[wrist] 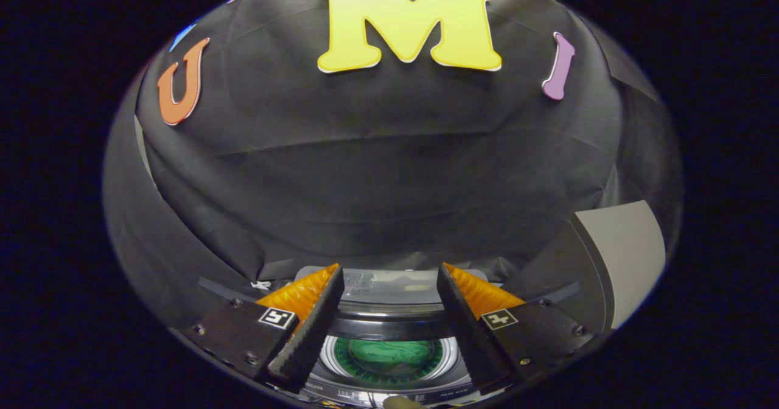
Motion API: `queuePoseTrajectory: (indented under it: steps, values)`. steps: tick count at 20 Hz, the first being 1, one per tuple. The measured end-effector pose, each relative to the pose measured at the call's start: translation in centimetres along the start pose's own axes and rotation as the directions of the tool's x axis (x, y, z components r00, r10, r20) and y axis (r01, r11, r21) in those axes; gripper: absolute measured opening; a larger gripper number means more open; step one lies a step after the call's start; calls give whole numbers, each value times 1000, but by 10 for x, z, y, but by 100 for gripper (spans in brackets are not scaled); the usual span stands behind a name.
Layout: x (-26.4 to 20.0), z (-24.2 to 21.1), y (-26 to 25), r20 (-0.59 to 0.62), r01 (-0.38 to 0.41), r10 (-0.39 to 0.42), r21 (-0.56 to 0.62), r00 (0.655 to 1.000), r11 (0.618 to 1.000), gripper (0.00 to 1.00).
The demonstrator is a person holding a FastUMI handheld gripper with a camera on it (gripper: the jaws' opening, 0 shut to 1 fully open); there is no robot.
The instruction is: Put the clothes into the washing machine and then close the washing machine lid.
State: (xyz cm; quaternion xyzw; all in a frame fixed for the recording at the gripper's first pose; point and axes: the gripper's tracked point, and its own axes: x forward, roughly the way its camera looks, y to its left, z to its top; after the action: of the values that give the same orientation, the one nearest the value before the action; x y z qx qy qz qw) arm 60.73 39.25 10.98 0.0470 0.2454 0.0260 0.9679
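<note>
With the jaws spread and empty at the bottom of the frame, the green clothes (pixel 389 355) already lie in the washing machine (pixel 389 327) drum between them, so the upright lid (pixel 389 284) beyond should be pulled down gently, squarely.

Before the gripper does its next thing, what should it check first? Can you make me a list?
1. Clothes in the drum: ok. A green garment lies inside the washing machine, seen between the fingers.
2. Gripper empty: ok. Its fingers are spread apart with nothing held between them.
3. Lid shut: not ok. It stands raised behind the drum opening, just ahead of the fingertips.
4. Cloth hanging over the drum rim: cannot tell; the fingers hide both sides of the rim.
5. More clothes waiting outside: cannot tell from here.
</note>
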Motion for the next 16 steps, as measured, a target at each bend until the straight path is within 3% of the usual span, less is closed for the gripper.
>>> queuePoseTrajectory:
  steps: [16]
  values:
    - [-28,-58,0,-24,-10,8,-73,1000,997,97]
